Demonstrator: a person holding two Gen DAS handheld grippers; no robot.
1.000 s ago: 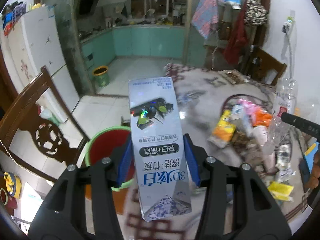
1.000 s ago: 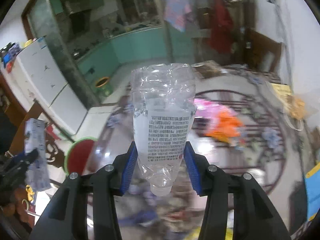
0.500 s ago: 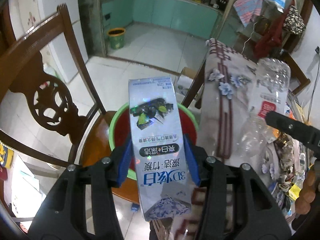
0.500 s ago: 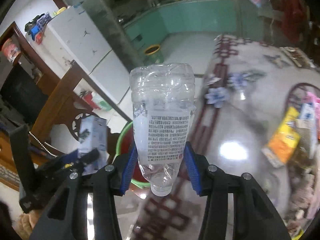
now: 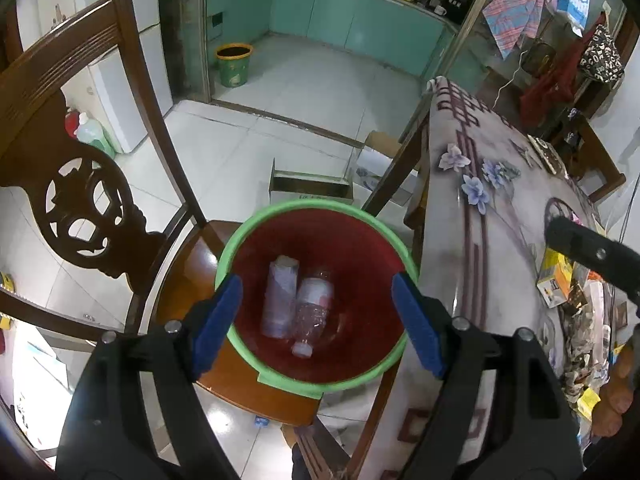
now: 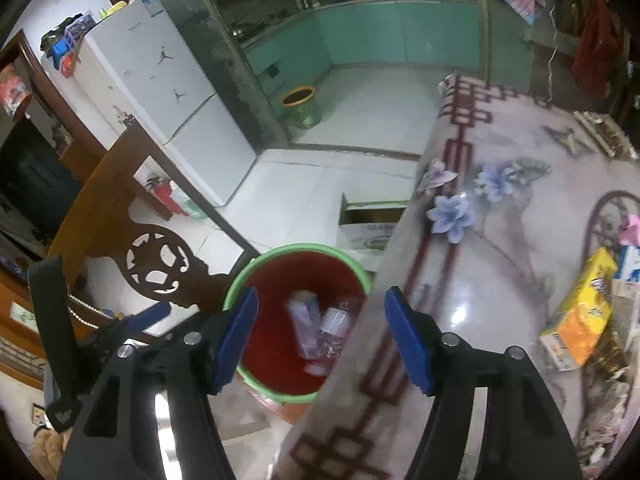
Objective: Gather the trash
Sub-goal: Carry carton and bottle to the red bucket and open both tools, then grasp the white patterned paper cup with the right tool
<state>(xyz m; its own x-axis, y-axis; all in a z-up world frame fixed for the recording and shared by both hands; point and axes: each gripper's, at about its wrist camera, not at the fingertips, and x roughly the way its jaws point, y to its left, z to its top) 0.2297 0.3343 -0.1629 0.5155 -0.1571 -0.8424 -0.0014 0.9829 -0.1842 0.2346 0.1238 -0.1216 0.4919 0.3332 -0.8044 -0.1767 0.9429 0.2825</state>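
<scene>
Left tongs [image 5: 316, 320] point down over the red plastic bucket with a green rim [image 5: 276, 212], which sits on the seat of a dark carved wooden chair [image 5: 80, 208] beside the bench [image 5: 492, 216]; blue pads wide apart and widening, nothing between them. Right tongs [image 6: 316, 336] likewise tilted down at the bucket edge, pads parting, nothing between them. Inside the bucket, on the bottom: a pale rectangular carton [image 5: 280, 296] lying lengthwise, and touching it on the right a crushed clear plastic bottle with a pink label [image 5: 314, 312], cap end toward the camera. Both show, blurred, in the right view too. The bench carries a patterned cloth with blue flowers and maroon lines; further litter lies on it toward the right, including a yellow-orange packet [image 6: 580, 316]. An open cardboard box [image 5: 312, 188] stands on the white tile floor behind the bucket.
</scene>
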